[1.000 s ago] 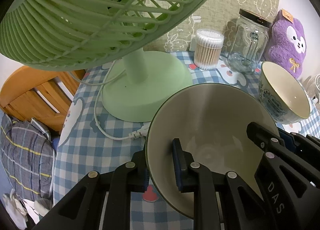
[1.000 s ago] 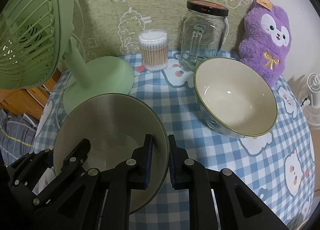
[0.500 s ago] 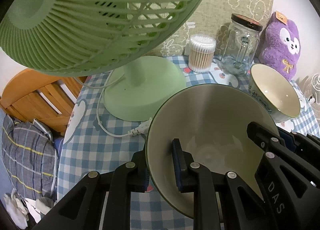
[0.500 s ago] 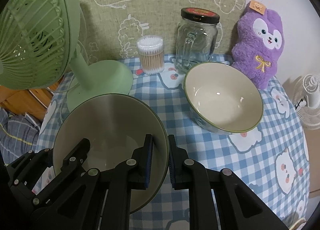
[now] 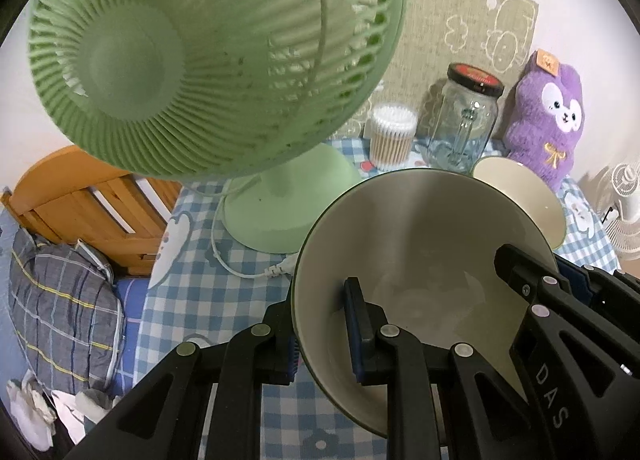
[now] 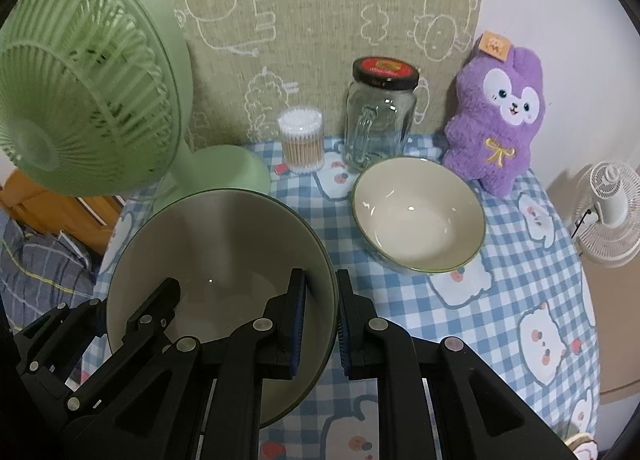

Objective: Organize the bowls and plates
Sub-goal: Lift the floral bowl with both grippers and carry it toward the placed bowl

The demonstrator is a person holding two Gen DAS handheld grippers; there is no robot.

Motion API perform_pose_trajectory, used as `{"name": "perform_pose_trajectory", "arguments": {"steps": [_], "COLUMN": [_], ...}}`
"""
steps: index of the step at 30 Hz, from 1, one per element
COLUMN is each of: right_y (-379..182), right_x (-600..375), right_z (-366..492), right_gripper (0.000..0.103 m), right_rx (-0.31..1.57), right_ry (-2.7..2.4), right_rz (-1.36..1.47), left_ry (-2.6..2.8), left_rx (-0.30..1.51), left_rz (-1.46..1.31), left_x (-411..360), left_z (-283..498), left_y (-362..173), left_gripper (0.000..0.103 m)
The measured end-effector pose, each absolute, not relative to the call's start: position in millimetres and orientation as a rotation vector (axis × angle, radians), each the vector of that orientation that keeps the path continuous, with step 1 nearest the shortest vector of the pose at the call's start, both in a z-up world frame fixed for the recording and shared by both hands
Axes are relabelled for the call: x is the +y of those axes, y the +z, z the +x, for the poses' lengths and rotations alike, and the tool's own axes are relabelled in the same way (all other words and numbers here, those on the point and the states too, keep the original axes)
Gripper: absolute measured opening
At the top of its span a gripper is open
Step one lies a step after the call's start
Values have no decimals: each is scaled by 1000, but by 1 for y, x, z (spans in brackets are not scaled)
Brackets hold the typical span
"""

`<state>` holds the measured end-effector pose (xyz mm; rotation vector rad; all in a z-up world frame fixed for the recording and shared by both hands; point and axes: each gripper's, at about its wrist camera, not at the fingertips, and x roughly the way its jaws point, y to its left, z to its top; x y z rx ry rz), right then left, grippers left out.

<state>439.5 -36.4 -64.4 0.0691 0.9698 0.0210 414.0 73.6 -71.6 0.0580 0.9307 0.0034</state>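
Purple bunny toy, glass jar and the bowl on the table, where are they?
Purple bunny toy (image 6: 496, 128), right wrist view, on its belly.
Glass jar (image 6: 380, 120), right wrist view, on its clear side.
Bowl on the table (image 6: 420, 216), right wrist view, on its inside.

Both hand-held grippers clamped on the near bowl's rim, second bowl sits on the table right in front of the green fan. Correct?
Not quite. The second bowl sits in front of the glass jar and purple plush, not the green fan; the right wrist view shows it. Both grips are right.
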Motion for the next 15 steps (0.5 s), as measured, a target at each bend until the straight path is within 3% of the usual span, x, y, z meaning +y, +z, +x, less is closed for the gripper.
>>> {"name": "perform_pose_trajectory", "arguments": {"steps": [15], "right_y": [-6], "right_x": [-54], "right_z": [400], "right_gripper": [17], "right_rx": [908], "right_ry": [31], "right_rz": [72], "left_ry": [15], "left_rx": [874], "left_rz": [55], "left_x": [58], "left_z": [375], "left_y": [-16], "left_gripper": [17]}}
